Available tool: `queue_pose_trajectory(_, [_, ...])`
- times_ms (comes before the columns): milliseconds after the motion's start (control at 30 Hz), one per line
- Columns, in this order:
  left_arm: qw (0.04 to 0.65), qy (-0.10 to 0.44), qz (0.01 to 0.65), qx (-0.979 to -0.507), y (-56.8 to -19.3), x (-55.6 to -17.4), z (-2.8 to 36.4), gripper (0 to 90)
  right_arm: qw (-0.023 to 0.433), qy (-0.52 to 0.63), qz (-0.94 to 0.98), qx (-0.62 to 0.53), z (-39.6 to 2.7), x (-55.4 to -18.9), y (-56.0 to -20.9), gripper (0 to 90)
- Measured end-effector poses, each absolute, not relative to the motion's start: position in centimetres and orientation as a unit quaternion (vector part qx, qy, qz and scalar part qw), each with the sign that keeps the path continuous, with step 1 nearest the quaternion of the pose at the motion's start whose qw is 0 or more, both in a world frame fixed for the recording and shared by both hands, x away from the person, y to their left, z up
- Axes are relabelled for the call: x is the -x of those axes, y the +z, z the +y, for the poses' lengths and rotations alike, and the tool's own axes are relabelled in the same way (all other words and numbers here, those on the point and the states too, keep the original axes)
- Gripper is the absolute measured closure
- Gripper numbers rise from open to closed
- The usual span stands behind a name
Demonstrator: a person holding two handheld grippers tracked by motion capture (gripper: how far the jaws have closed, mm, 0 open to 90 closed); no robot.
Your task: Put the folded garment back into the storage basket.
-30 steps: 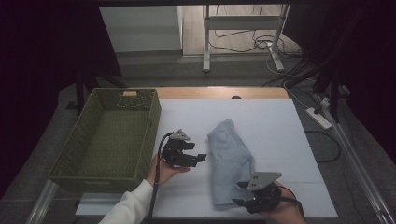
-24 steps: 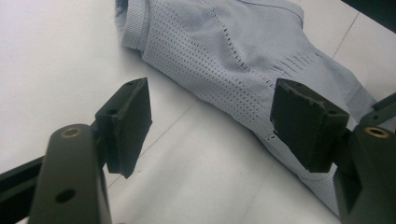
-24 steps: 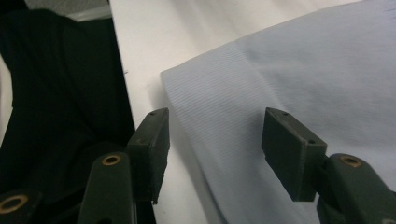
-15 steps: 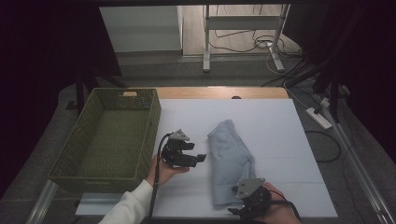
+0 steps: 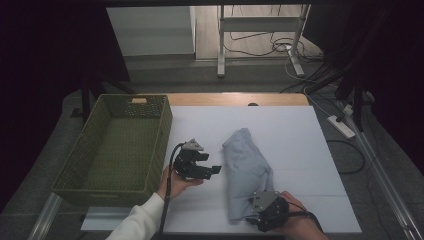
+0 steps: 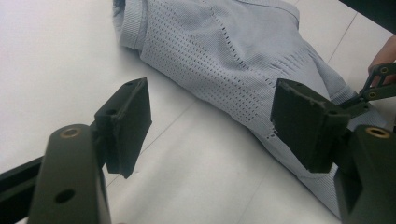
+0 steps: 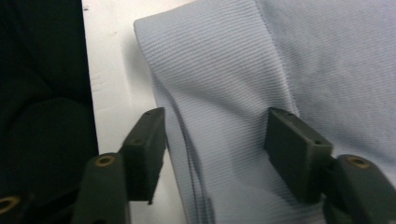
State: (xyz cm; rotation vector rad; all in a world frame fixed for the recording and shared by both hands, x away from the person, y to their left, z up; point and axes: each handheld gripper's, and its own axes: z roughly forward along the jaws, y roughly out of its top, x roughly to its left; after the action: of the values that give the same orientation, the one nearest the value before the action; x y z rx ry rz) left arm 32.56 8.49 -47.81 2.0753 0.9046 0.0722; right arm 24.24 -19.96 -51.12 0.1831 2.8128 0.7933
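At the near edge of the white table (image 5: 300, 150), the right gripper (image 5: 261, 216) sits at the near end of a light grey garment (image 5: 247, 170). In the right gripper view its jaws have just been closing and stand on either side of the folded ribbed hem (image 7: 210, 140), one pad over the bare table beside the fold, the other over the cloth; neither pad presses on the fabric, so the grip is released.

The garment lies folded into a long strip near the middle of the table. Its long axis runs near to far, leaning a little to the left at the far end. The ribbed hem is the near end; the far end is narrower and rounded. In the left gripper view a perforated mesh panel (image 6: 219, 60) shows along its side.

Just left of the garment, the left gripper (image 5: 212, 169) is held level, pointing right toward the cloth but apart from it. Its jaws stand wide with only table between them.

Farther left, a green woven basket (image 5: 75, 165) stands at the table's left edge with nothing inside. A small pale tag (image 5: 138, 100) hangs on its far wall; any writing is too small to read.
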Motion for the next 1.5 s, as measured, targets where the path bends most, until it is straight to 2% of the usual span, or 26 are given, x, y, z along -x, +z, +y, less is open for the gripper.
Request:
queue_pose_trajectory(400, [0.424, 0.028, 0.363, -0.829, -47.9, -32.6, 8.4, 28.9, 0.136, 0.260, 0.955, -0.050, -19.9, -24.5, -50.9, 68.8])
queue_pose_trajectory(567, [0.424, 0.027, 0.363, -0.829, -47.9, -32.6, 8.4, 28.9, 0.134, 0.265, 0.953, -0.061, -19.8, -24.6, -50.7, 78.9])
queue_pose_trajectory(800, [0.424, 0.027, 0.364, -0.829, -47.9, -32.7, 8.4, 28.9, 0.091, 0.303, 0.944, -0.098, -19.8, -25.4, -50.4, 81.8])
queue_pose_trajectory(1500, [0.426, 0.030, 0.370, -0.825, -48.0, -33.0, 8.6, 28.8, 0.034, 0.386, 0.918, -0.081, -17.7, -23.8, -48.7, 82.2])
